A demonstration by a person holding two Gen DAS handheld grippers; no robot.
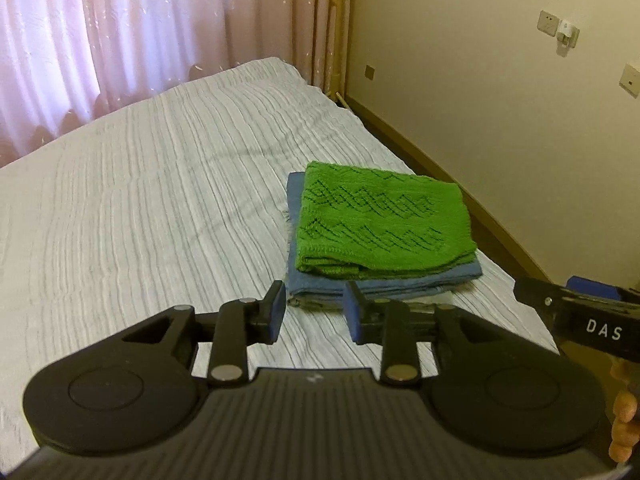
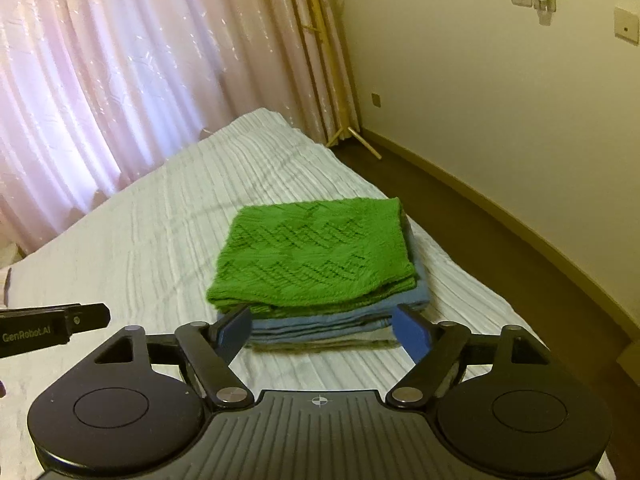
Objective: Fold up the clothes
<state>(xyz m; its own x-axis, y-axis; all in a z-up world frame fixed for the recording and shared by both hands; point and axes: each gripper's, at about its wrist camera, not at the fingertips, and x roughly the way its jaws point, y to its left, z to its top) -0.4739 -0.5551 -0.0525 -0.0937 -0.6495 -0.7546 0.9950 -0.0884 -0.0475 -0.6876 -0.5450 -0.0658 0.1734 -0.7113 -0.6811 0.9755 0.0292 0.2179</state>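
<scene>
A folded green knitted garment [image 1: 380,220] [image 2: 316,256] lies on top of a folded blue garment [image 1: 384,280] [image 2: 344,322], stacked near the right edge of the bed [image 1: 160,200] [image 2: 160,240]. My left gripper [image 1: 316,312] hangs above the bed just in front of the stack, open a little, with nothing between its fingers. My right gripper [image 2: 324,330] stands wide open in front of the stack and above it, also with nothing between its fingers. The right gripper's side [image 1: 580,316] shows at the right edge of the left wrist view, and the left gripper's side [image 2: 52,328] at the left edge of the right wrist view.
A white ribbed bedspread covers the bed. Pink curtains [image 1: 120,40] hang behind it. A wooden stand [image 2: 344,136] is in the corner. Dark floor [image 2: 480,220] and a cream wall with sockets [image 1: 556,28] run along the bed's right side. A person's fingers [image 1: 624,428] show at the lower right.
</scene>
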